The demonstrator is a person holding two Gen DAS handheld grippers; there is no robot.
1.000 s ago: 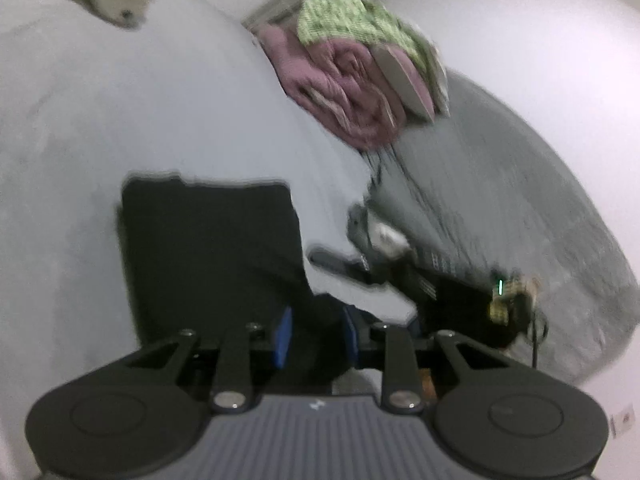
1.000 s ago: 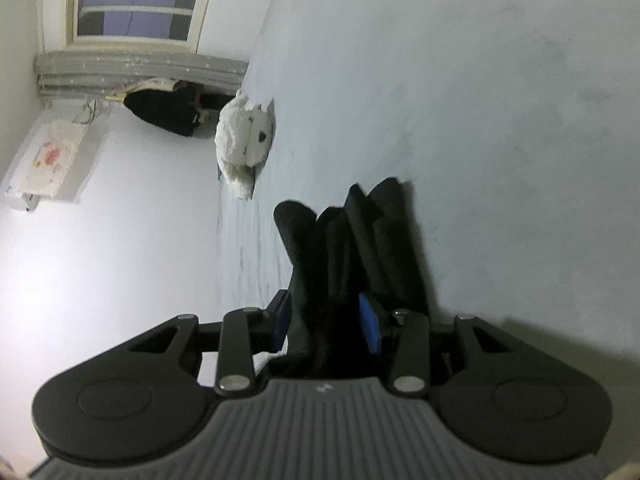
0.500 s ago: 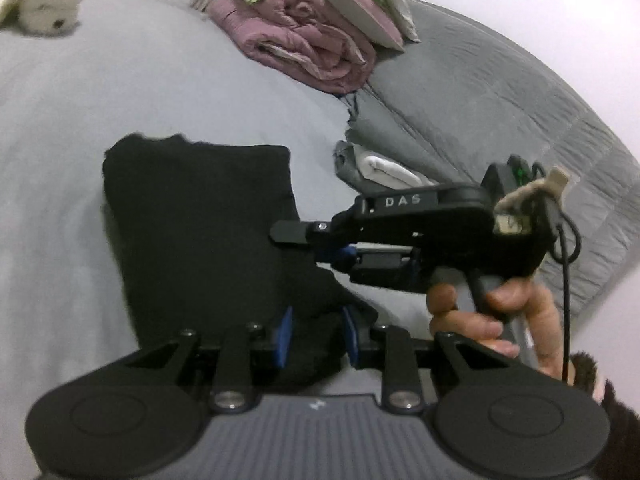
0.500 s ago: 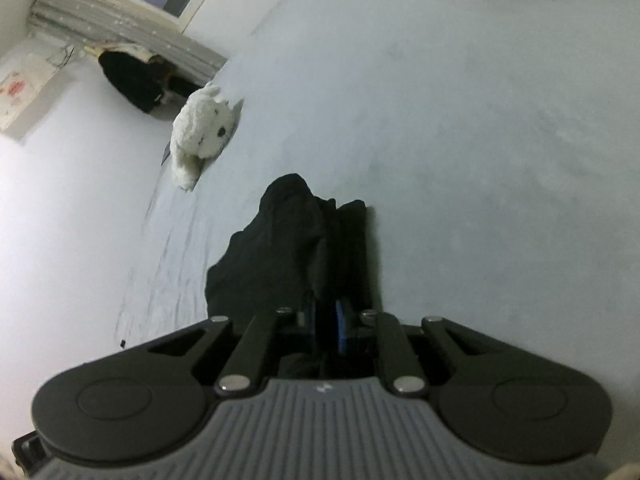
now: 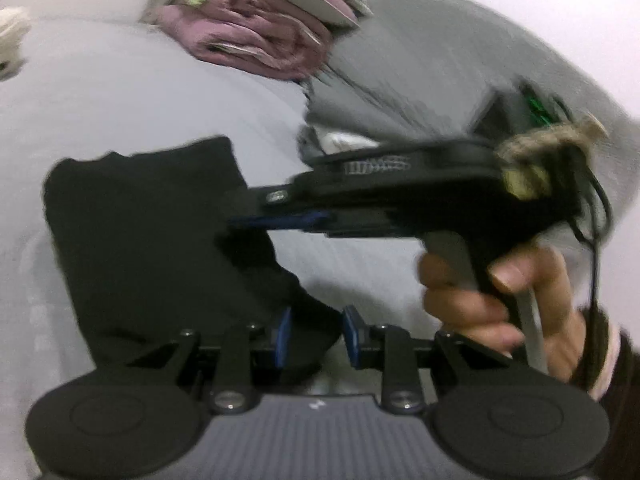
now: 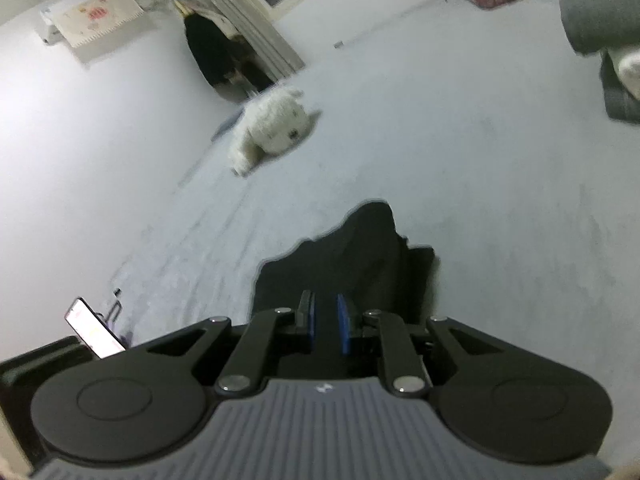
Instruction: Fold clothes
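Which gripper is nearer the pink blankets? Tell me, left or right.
Right. The right gripper lies ahead of the left gripper, roughly between it and the pink blankets. The left gripper sits farther back, at the near corner of the black garment.

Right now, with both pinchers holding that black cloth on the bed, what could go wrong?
1. The left gripper pinches only a small corner of the black garment, so it might slip out and undo the fold.
2. The right gripper clamps a bunched-up part, which could leave the fold lumpy or crooked.
3. The two grippers sit close together in the left wrist view; they could bump each other.
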